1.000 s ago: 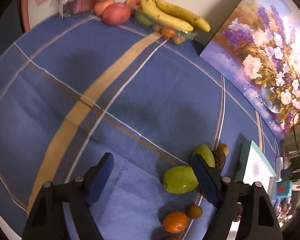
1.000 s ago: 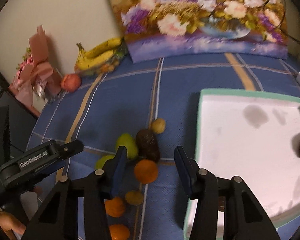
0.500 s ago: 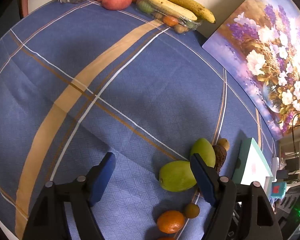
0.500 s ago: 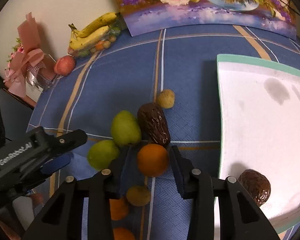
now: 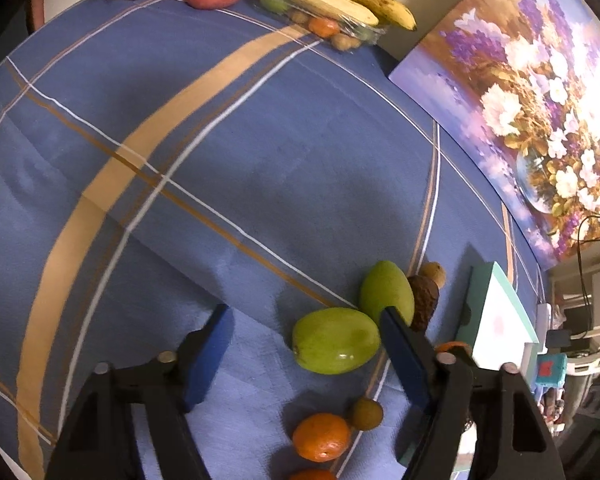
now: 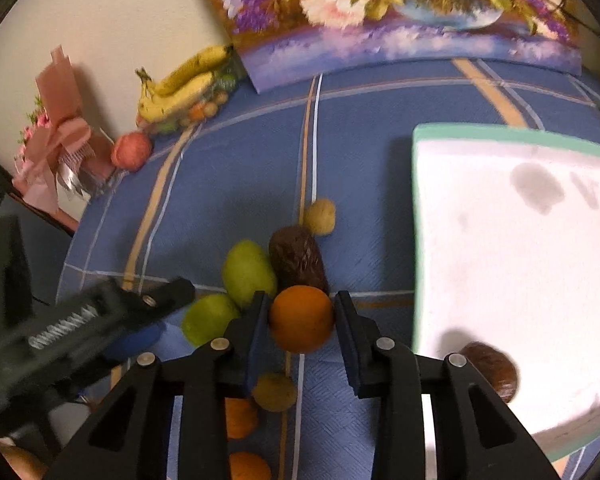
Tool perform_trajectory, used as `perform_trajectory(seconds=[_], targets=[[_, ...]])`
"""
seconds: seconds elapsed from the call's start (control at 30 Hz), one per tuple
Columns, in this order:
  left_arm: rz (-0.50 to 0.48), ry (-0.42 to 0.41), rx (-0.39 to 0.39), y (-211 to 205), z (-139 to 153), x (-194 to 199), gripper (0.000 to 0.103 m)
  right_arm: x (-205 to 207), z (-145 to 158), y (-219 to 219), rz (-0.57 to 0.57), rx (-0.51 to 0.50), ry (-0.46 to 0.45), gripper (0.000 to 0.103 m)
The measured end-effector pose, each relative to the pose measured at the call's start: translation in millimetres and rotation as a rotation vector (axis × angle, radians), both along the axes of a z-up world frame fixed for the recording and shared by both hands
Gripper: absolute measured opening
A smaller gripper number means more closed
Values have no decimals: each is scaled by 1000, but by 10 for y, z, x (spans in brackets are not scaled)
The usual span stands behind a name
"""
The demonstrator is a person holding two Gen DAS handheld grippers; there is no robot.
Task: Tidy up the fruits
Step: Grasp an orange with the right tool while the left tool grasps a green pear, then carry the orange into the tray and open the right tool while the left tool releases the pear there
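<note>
The right tool point(image 6: 301, 322) has its two pads on either side of an orange point(image 6: 301, 318), and the jaws are closing on it; the pads look to be touching its sides, so I judge that the fruit is now gripped. It sits on the blue checked cloth of the counter point(image 6: 380, 140), in a small heap of fruit: a brown date-like fruit point(image 6: 298, 258) just behind it, two green fruits to its left, a small yellowish one under the tool.

The white tray with the green rim point(image 6: 416, 240) lies close on the right and already holds one brown fruit point(image 6: 490, 368) near its front edge. This is probably where the orange must go.

To do this step well, the grip should be firm but not hard — an orange is round and can roll out between flat pads, so the pads should meet it at its widest part. Lift it straight up first, because the brown fruit behind touches or nearly touches it and could be dragged. Then carry it over the rim and put it down on a bare part of the tray, apart from the brown fruit there.

The left tool point(image 5: 306, 354) is half wide and its jaws are closing around a green fruit point(image 5: 336, 340) — one pad is at its side, the other well apart, so nothing is held yet. It should wait or move slowly, since both tools work in the same heap.
</note>
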State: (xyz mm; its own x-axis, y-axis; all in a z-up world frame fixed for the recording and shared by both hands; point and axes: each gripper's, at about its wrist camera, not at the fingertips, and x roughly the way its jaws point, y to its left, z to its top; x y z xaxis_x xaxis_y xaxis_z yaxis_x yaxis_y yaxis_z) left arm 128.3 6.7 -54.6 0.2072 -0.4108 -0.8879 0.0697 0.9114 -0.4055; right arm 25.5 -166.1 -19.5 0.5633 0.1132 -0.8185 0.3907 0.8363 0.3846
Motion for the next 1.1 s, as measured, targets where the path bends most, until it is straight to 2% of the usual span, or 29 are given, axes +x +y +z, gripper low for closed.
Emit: perform_trajectory(seconds=[0.03, 0.27, 0.43, 0.6, 0.73, 0.9, 1.1], targets=[[-4, 4, 1, -14, -8, -5, 67, -19, 37, -25, -9, -5, -6, 35], [-23, 27, -11, -100, -61, -27, 66, -192, 210, -202, -66, -37, -19, 35], [-49, 55, -46, -163, -117, -55, 53, -236, 245, -258, -77, -42, -24, 35], [-58, 44, -29, -209, -97, -77, 53, -295, 268, -307, -80, -40, -26, 35], [-36, 51, -54, -163, -90, -80, 53, -324, 277, -350, -90, -31, -35, 35], [-26, 2, -82, -111, 98, -104, 53, -439, 335, -486, -134, -44, -37, 35], [-87, -62, -109, -235, 352, -244, 53, -673, 338, -817, -252, -82, 26, 35]])
